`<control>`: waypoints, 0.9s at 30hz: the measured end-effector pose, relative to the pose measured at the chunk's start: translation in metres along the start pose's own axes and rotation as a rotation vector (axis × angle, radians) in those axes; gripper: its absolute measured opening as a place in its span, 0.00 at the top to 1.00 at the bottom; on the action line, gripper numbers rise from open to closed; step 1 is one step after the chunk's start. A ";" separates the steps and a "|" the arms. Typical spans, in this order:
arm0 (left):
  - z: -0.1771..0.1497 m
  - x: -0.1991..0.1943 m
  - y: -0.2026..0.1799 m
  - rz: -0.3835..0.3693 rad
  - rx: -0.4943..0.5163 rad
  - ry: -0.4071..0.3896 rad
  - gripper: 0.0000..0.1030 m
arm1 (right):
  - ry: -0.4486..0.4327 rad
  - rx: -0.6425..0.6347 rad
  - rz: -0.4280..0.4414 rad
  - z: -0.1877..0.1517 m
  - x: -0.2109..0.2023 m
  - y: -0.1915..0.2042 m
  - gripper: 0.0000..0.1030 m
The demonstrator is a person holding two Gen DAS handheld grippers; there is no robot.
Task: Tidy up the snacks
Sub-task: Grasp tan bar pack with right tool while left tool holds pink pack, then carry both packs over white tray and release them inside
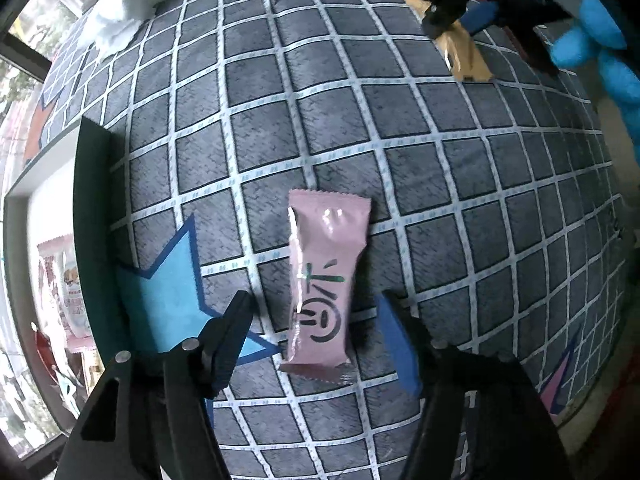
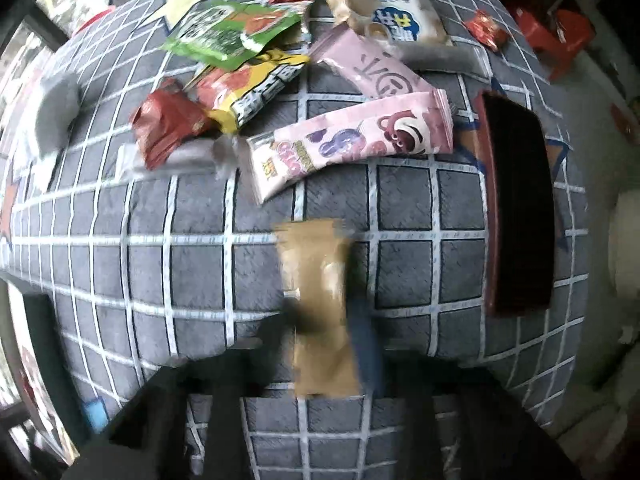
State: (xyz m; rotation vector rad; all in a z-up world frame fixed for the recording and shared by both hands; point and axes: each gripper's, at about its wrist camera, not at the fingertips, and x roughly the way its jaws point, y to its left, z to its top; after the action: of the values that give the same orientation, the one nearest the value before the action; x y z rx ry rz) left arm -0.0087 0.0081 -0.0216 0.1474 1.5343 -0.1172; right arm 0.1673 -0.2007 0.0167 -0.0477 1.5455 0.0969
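In the left wrist view a pink snack bar [image 1: 322,280] lies on the grey checked cloth [image 1: 360,120]. My left gripper [image 1: 316,334] is open, its fingers on either side of the bar's near end. In the right wrist view my right gripper [image 2: 320,328] is shut on a tan snack bar [image 2: 320,304] and holds it above the cloth; this view is blurred. The right gripper with the tan bar [image 1: 464,52] also shows at the top right of the left wrist view. A pile of snack packets [image 2: 304,76] lies on the cloth beyond it.
A dark box with a red rim [image 2: 516,208] stands at the right of the right wrist view. A black container wall [image 1: 96,208] stands at the left of the left wrist view, with packets [image 1: 68,288] behind it. A white cloth lump [image 1: 116,16] lies far left.
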 end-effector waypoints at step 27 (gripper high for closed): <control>-0.062 -0.108 0.102 -0.117 -0.085 -0.113 0.76 | 0.168 0.009 0.277 -0.165 -0.018 0.097 0.77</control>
State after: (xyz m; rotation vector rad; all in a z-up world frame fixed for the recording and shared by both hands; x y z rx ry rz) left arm -0.0559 0.1172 0.0866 -0.0163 1.4328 -0.1509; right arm -0.0067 -0.1198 0.0336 0.1705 1.7130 0.3120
